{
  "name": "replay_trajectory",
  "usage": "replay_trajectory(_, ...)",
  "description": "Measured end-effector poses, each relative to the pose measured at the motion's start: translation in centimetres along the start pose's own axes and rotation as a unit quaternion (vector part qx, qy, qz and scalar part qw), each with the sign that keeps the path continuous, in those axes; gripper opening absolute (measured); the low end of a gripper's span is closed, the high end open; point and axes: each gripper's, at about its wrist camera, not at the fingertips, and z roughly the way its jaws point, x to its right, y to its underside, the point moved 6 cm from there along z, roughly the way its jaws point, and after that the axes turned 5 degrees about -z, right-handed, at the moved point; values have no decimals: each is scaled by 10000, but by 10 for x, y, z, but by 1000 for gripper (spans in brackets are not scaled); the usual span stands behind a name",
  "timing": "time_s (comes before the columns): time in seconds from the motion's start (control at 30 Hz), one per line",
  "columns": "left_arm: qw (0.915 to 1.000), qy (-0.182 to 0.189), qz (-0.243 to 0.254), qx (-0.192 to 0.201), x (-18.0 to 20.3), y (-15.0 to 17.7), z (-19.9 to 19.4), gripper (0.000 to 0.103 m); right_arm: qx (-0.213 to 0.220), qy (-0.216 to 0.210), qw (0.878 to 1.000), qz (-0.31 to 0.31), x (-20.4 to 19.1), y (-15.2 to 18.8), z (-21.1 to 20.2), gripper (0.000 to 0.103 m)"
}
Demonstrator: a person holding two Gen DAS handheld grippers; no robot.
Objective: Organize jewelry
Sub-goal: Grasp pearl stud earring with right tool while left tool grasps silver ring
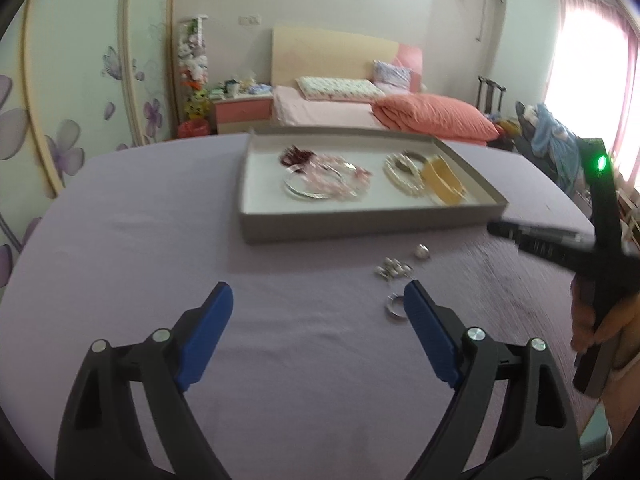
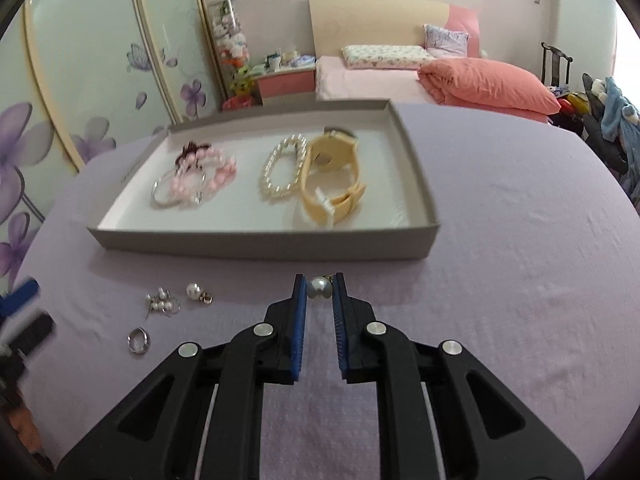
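From my left wrist camera I see the left gripper (image 1: 318, 302) spread wide over the lilac tablecloth (image 1: 160, 240), nothing between its blue pads; a silver ring (image 1: 394, 310) lies on the cloth just beside the right-hand fingertip, partly hidden behind it; a little farther off sits a small cluster of pearl earrings (image 1: 392, 270), and beyond that a single pearl earring (image 1: 423, 252); the shallow grey tray (image 1: 360, 224) stands past them, holding a clear bangle with pink beads (image 1: 320, 184), a pearl bracelet (image 1: 400, 178) and a cream watch (image 1: 444, 180); at the right edge a hand (image 1: 600, 320) grips the black handle of the right gripper, whose tips I cannot make out here.

From my right wrist camera the right gripper (image 2: 319, 286) is clenched on a pearl earring (image 2: 319, 287), the bead pinched between the blue pads near their tips and lifted clear of the cloth, just short of the tray's (image 2: 264, 246) near wall; down on the left of the cloth lie another pearl earring (image 2: 195, 291), the earring cluster (image 2: 162, 302) and the ring (image 2: 139, 340), all apart from one another; inside the tray the pink bead bracelets (image 2: 200, 178) and bangle sit at left, the pearl bracelet (image 2: 282, 174) in the middle touching the watch (image 2: 332, 176); the left gripper's blue fingertip (image 2: 18, 296) shows at the far left edge.
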Motion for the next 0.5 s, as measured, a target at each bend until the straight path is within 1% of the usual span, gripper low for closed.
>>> replay_trajectory(0.23,9984,137,330,-440,34,17,24,87,226,-55,9997,122,13,-12,-11,14)
replay_trajectory(0.43,9951,-106,518,-835,51,28,52,86,250,-120,9994,205,19,-11,-11,14)
replay_trajectory(0.5,9945,-130,496,-910,53,27,58,79,256,-143,9993,224,20,-12,-10,14)
